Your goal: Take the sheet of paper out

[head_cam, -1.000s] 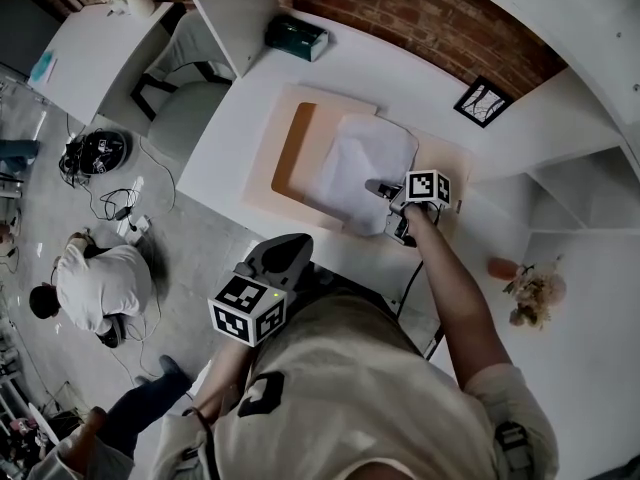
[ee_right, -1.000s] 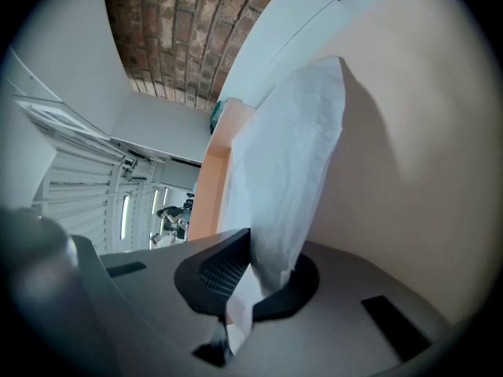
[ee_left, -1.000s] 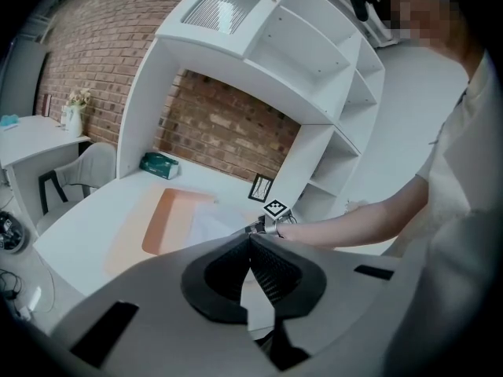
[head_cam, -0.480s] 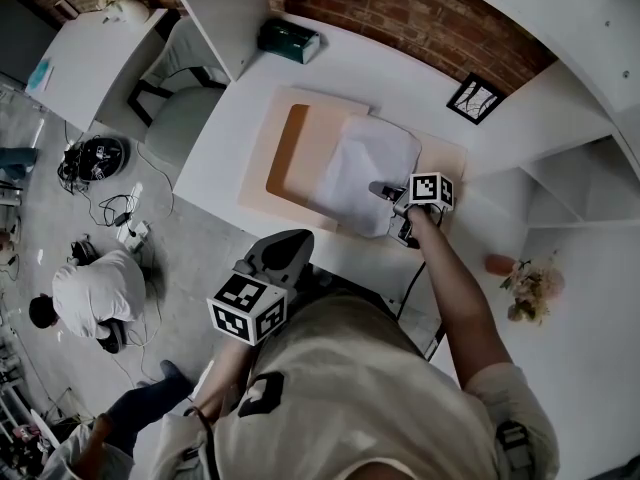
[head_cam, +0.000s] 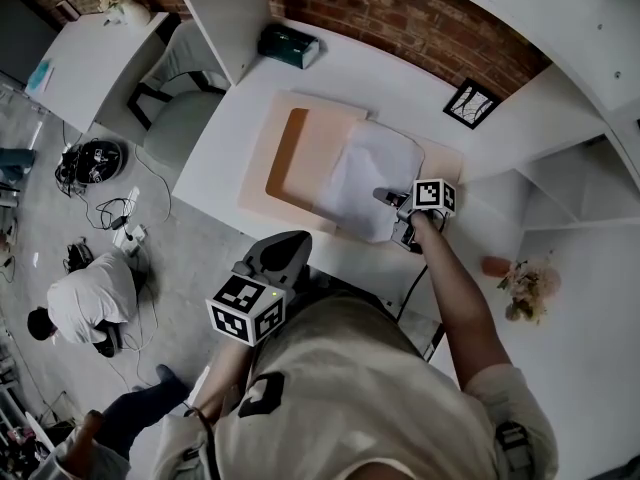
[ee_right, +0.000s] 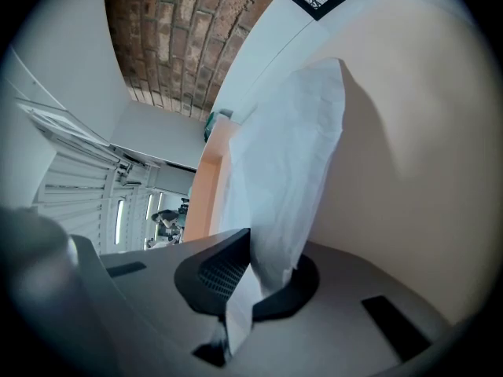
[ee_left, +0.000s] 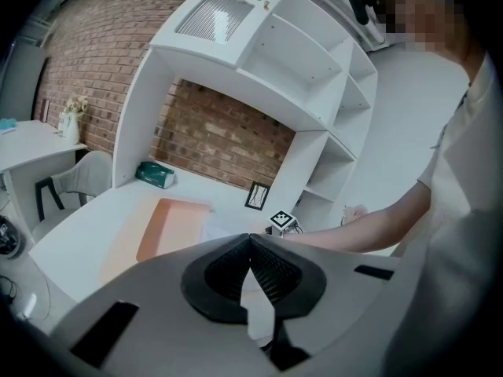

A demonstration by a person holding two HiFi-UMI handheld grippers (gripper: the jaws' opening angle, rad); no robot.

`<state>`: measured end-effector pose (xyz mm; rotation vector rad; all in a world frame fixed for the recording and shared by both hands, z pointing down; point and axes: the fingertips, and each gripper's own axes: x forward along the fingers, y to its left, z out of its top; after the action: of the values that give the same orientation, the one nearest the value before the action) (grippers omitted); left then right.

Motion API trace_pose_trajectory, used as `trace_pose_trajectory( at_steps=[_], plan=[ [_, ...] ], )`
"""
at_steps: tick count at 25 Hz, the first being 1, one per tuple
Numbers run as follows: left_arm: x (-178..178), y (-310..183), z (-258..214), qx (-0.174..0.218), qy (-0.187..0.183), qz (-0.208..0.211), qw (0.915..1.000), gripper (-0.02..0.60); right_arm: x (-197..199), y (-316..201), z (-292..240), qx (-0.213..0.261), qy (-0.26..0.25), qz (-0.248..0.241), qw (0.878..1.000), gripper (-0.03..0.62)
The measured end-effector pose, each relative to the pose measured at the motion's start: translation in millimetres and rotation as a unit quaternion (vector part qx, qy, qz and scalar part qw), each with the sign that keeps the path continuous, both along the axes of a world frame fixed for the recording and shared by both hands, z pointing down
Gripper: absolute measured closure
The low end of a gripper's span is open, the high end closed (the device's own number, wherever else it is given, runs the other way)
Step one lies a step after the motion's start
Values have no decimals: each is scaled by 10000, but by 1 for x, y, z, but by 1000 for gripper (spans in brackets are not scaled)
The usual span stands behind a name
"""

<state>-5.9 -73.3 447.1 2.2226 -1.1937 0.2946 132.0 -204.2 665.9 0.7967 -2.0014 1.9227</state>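
The sheet of paper point(head_cam: 365, 173) has uncovered more orange folder point(head_cam: 300, 158).

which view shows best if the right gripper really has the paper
The right gripper view: the sheet of paper runs down between the right gripper's fingers, pinched. The head view shows most of the sheet but hides the grip; the left gripper view shows only a distant pale sliver.

Brick wall point(head_cam: 420, 18) behind a white desk point(head_cam: 370, 73), white shelving point(head_cam: 585, 183) alongside, perhaps a chair point(head_cam: 185, 108) at left
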Motion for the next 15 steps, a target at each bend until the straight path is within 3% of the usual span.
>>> trace_pose_trajectory(
  at_steps=[15],
  plan=[
    [-6,2,4,-38,86,-31,10000,565,16,3,0,64,150,-84,9998,566]
  ],
)
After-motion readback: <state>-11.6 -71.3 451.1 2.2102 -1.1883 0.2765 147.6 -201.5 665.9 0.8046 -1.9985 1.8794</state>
